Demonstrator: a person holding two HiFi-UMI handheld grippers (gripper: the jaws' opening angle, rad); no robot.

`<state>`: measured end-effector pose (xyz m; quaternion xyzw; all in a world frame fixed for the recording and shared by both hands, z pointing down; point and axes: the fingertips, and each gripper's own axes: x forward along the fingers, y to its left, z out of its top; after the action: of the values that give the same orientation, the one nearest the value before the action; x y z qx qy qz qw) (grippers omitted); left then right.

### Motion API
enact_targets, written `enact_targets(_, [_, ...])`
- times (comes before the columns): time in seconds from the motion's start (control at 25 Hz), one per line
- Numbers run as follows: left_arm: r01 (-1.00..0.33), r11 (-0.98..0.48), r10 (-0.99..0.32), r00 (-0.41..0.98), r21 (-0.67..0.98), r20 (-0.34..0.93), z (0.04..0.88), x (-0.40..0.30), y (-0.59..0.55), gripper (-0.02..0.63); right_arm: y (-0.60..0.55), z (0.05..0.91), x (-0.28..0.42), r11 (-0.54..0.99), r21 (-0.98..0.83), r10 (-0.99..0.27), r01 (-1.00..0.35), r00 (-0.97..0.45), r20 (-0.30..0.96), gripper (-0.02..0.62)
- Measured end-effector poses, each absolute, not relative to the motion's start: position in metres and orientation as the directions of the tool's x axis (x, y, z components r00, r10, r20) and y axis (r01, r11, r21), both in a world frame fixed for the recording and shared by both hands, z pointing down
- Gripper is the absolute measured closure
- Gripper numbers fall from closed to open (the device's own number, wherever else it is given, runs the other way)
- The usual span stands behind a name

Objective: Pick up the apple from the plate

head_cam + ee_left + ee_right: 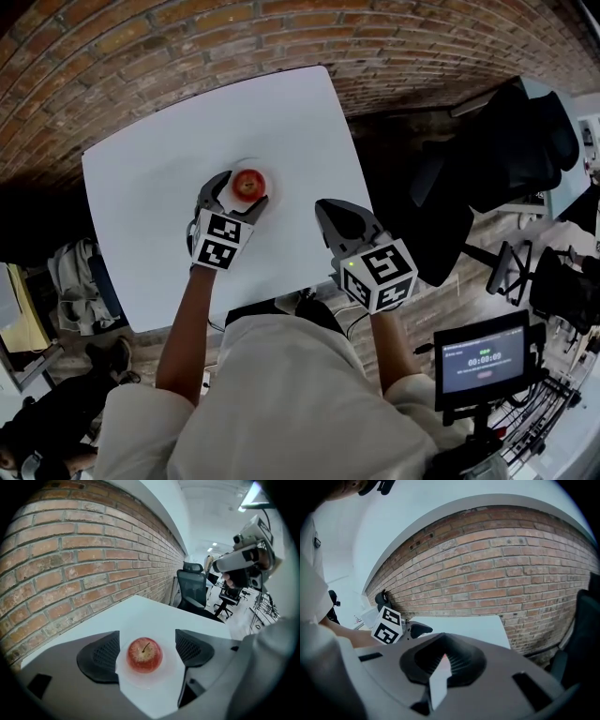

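Observation:
A red apple (247,185) (145,654) sits on a small white plate (255,163) (157,682) near the middle of the white table (141,206). My left gripper (240,194) (146,651) is open, its dark pads (104,656) on either side of the apple without touching it. My right gripper (334,215) (440,661) hovers over the table's right front edge with its jaws together and nothing between them. The left gripper's marker cube (386,625) shows in the right gripper view.
A brick wall (187,37) runs behind the table. A black office chair (506,150) stands to the right, and a small screen on a stand (483,361) is at the lower right. Bags (80,272) lie on the floor at the left.

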<state>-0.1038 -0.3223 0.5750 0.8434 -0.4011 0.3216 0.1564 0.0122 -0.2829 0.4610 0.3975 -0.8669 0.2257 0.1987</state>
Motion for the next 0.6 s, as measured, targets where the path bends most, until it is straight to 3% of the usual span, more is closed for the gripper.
enact_targets(0.6, [-0.741,-0.67,-0.481,0.483,0.049,0.732,0.624,-0.11,-0.32,0.213,-0.286,0.479,0.004,0.582,-0.237,-0.577,-0.778,-0.601,0.553,0.594])
